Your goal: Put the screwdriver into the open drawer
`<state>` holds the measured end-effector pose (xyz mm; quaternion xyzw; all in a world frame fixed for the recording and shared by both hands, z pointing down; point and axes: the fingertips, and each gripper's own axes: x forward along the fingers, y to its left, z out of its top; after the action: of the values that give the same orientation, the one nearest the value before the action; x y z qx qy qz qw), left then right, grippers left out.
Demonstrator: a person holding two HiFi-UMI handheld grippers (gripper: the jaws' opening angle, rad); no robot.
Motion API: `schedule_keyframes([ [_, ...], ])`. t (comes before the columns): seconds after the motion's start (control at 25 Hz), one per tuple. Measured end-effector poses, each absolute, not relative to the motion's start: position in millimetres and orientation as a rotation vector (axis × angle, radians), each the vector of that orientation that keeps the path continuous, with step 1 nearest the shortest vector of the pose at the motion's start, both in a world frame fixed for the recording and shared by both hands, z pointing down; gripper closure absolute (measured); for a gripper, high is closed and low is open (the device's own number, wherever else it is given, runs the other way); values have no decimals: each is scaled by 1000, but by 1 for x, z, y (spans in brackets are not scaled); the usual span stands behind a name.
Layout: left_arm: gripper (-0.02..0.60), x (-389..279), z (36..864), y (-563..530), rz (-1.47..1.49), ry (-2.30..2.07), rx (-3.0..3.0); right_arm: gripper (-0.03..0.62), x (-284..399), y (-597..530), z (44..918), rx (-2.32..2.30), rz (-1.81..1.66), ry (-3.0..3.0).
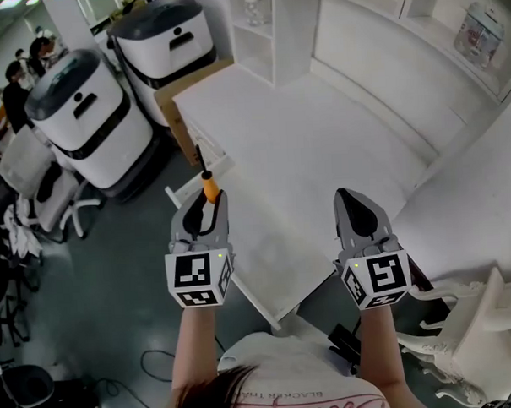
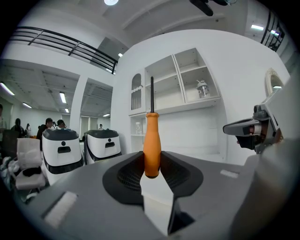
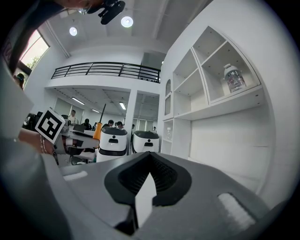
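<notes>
Task thing: the screwdriver with the orange plastic handle and thin black steel shaft (image 2: pixel 152 140) is standing upright in the left jaws. It is hanging over the near-left edge of the plain white table (image 1: pixel 320 137) and is not yet in the drawer.
Left hand-held gripper (image 2: pixel 151 163): we are clamping its dark ribbed pads on the butt end of the orange handle.
Right hand-held gripper (image 3: pixel 149 164): its jaws are resting together with nothing between them, and we are carrying it beside the left one, well apart.
Handling: we are judging the tool light and stiff. The smooth handle may be free to pivot, since the pads are biting low. The thick middle of the handle is looking like the surer place to hold.
Drawer: what we are reading as the open white drawer (image 1: pixel 283 257) is projecting from the table's near side, below and between both grippers. Its inside is too pale to make out.
Edges: we are watching the drawer's thin left rim and the table's front edge, where the long shaft could be catching.
Open room: the space above the table is lying open. On the left, two white dark-lidded machines (image 1: pixel 91 121) are crowding the floor, and a white ornate chair (image 1: pixel 473 350) is standing at the right.
</notes>
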<state>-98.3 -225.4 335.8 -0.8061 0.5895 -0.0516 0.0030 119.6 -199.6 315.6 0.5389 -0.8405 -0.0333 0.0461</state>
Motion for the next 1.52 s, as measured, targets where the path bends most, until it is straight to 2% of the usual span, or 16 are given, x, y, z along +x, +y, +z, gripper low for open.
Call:
schedule_keyframes([
  [0.52, 456, -83, 408, -241, -371, 1933, -2653, 592, 125, -220, 363, 1552, 37, -2547],
  [1.52, 456, -52, 590, -239, -1030, 2097, -2922, 592, 111, -238, 447, 1297, 213, -2495],
])
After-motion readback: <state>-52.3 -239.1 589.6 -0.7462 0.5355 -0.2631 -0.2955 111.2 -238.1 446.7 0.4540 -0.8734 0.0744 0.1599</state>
